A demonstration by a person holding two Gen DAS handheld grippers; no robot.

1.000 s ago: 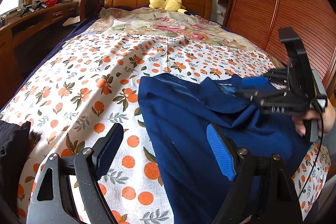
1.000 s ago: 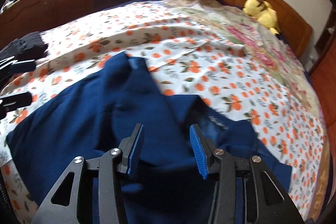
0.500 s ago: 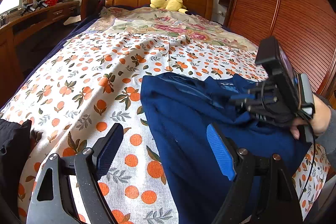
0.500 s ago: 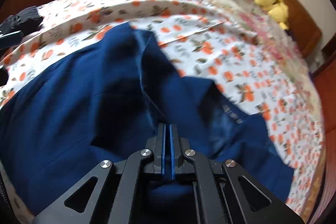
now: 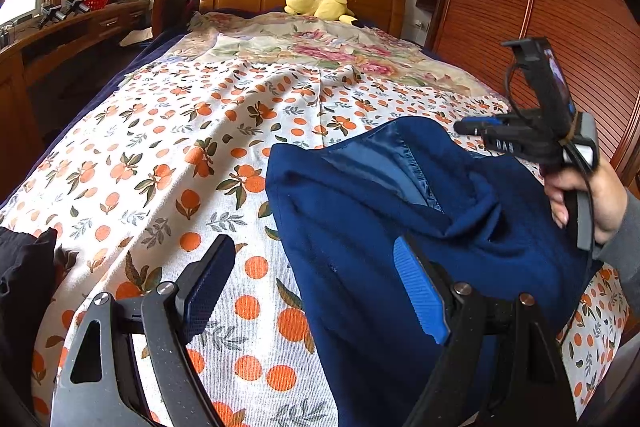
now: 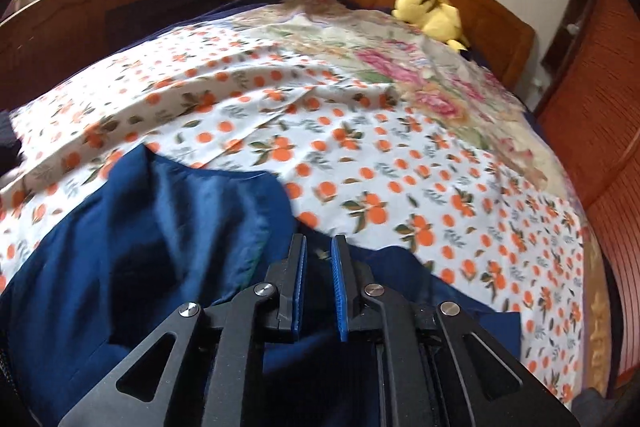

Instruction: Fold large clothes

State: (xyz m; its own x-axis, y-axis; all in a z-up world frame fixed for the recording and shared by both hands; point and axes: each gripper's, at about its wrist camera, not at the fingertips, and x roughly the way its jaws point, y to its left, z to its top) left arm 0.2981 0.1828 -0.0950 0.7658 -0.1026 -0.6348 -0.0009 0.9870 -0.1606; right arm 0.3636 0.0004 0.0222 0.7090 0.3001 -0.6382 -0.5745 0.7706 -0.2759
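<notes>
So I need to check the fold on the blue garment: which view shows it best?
The left wrist view: the blue garment shows its lighter inner lining, folded top edge and left border on the bedspread. The right wrist view is blurred, and the right hand-held gripper covers the garment's near part.

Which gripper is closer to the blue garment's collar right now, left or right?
Right. The right gripper hangs just above the blue garment at its collar; the left gripper sits back near the garment's lower edge.

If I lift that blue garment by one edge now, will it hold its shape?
Probably not. The blue garment already slumps in soft folds on the bedspread, so it should drape and sag. It looks thickish, perhaps weighty. The right gripper has a narrow gap, so its grip may slip.
</notes>
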